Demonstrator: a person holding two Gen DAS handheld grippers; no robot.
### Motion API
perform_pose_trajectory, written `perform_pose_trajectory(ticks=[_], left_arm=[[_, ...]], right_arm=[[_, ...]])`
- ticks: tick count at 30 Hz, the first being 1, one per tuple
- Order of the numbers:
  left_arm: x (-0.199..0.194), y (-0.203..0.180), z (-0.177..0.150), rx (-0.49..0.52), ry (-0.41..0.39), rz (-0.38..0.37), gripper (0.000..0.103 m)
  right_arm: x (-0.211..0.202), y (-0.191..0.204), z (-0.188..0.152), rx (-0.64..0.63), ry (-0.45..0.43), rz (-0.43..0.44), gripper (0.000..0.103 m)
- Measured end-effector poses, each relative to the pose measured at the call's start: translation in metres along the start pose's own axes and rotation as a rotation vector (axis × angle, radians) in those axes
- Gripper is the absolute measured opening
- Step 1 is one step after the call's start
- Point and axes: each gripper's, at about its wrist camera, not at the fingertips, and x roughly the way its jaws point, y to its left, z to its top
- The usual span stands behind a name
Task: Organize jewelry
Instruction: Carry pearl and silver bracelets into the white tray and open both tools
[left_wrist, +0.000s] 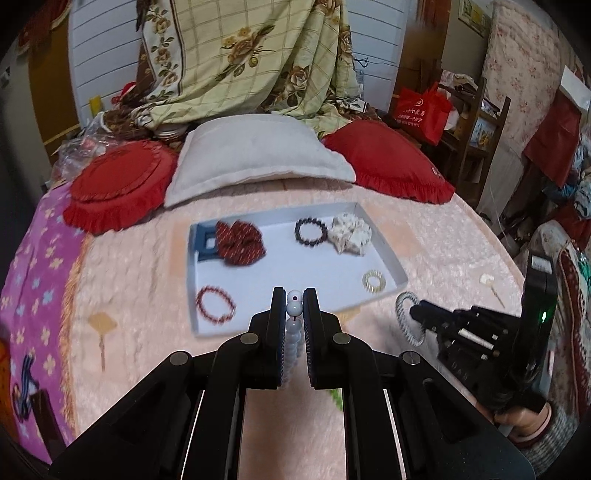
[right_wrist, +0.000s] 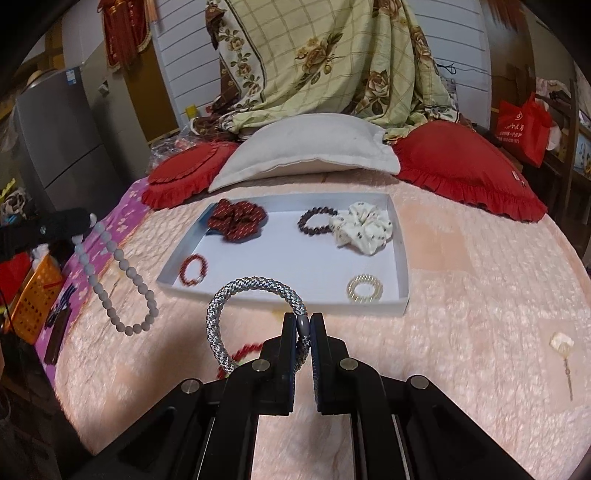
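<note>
My left gripper (left_wrist: 294, 301) is shut on a white bead necklace (left_wrist: 294, 306) and holds it above the bed just before the white tray (left_wrist: 395, 271). The necklace hangs in a loop in the right wrist view (right_wrist: 122, 280). My right gripper (right_wrist: 303, 321) is shut on a silver braided bracelet (right_wrist: 236, 295) near the tray's front edge (right_wrist: 280, 297); it also shows in the left wrist view (left_wrist: 404, 317). In the tray lie a red scrunchie (right_wrist: 236, 219), a dark bead bracelet (right_wrist: 314, 221), a cream scrunchie (right_wrist: 364, 227), a red bead bracelet (right_wrist: 192, 269) and a gold coil ring (right_wrist: 364, 288).
A small cream pendant on a pin (right_wrist: 563, 347) lies on the pink bedspread to the right. A red item (right_wrist: 245, 350) lies partly hidden under my right gripper. A grey pillow (right_wrist: 306, 147) and red cushions (right_wrist: 465, 166) sit behind the tray. An orange basket (right_wrist: 33, 295) stands off the bed's left.
</note>
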Motion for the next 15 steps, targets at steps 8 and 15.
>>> perform_pose_trajectory(ticks=[8,15], left_arm=[[0.084,0.002,0.033,-0.033,0.082,-0.037,0.008],[0.16,0.05,0.016,-0.089,0.209,0.076,0.008]], right_arm=[[0.049,-0.02,0.023,0.042,0.053,-0.035,0.007],[0.104,-0.013,0.035,0.006,0.124,-0.066,0.007]])
